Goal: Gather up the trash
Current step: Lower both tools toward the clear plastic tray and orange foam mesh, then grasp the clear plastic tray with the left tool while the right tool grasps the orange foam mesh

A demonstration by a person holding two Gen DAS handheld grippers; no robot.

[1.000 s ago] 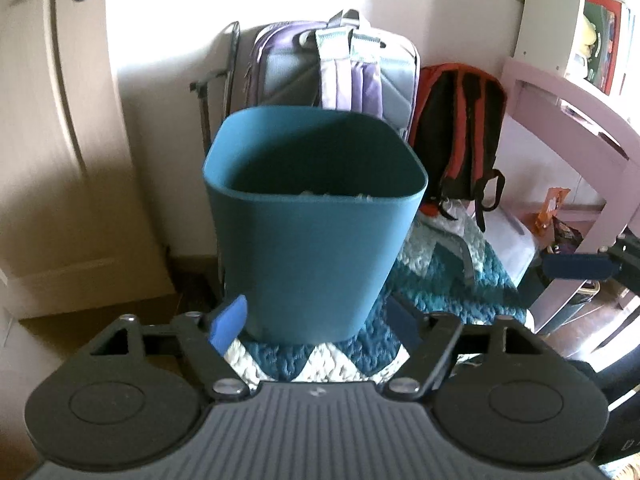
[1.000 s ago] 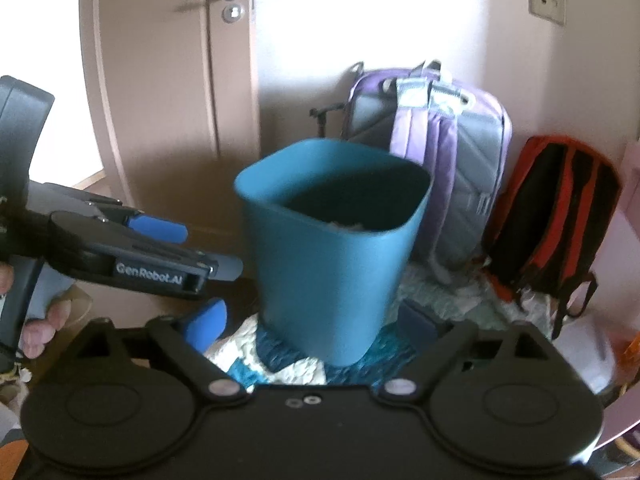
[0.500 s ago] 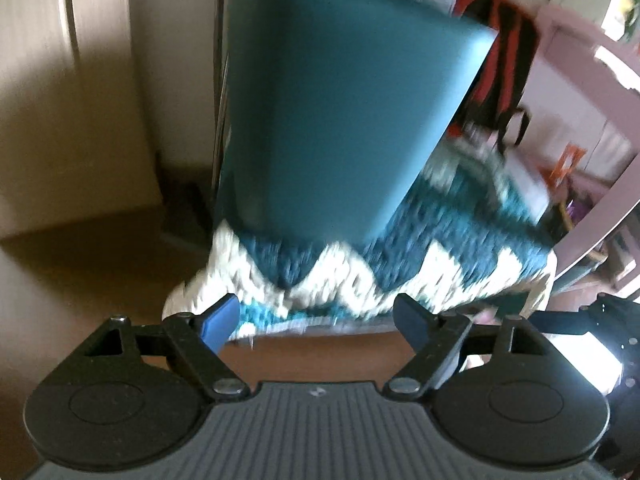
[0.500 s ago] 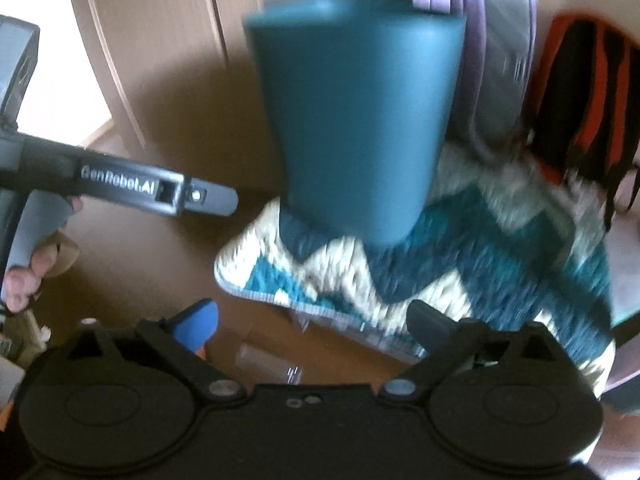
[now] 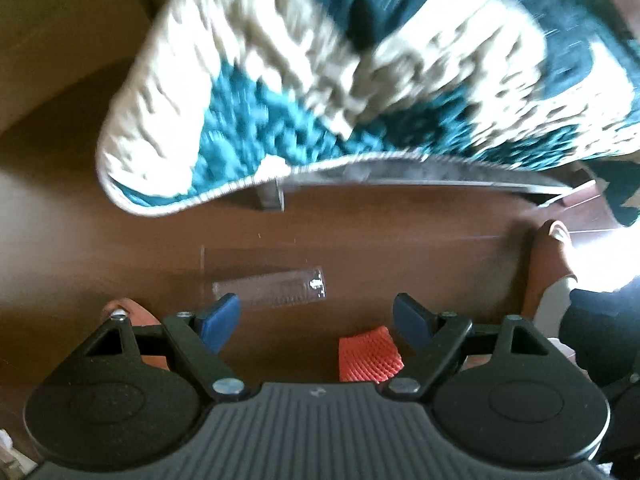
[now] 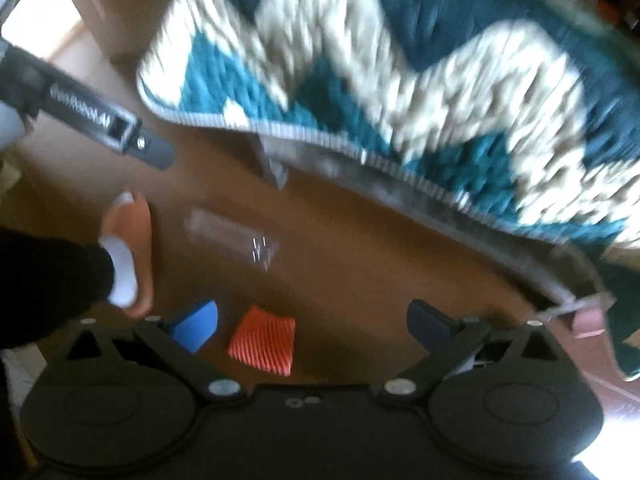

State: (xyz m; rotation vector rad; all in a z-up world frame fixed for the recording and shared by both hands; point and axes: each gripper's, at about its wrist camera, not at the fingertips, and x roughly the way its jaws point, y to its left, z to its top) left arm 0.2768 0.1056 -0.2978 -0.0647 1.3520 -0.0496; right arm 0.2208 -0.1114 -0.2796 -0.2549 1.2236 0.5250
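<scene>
Left wrist view has you pointing steeply down at the brown floor (image 5: 400, 240), and your left gripper (image 5: 316, 318) has its blue fingers (image 5: 218, 320) spread wide with nothing between them. A clear plastic wrapper (image 5: 272, 292) lies flat on the floor just ahead of the left fingertip. An orange mesh sleeve (image 5: 370, 354) sits lower down, close by the right fingertip of that same gripper and partly hidden behind the gripper body. Beyond both, the teal and cream zigzag rug (image 5: 320, 80) fills the top of the picture, its edge blurred.

Over on the right wrist view, your right gripper (image 6: 312, 326) is also wide apart and empty. The orange mesh sleeve (image 6: 264, 340) lies between its fingers, nearer the left one, not touched. The clear wrapper (image 6: 236, 236) is further out on the floor, near the rug's edge (image 6: 360, 80). Your foot in an orange slipper (image 6: 132, 256) stands left of the wrapper, and the left gripper's arm (image 6: 104, 124) reaches in from the upper left.
</scene>
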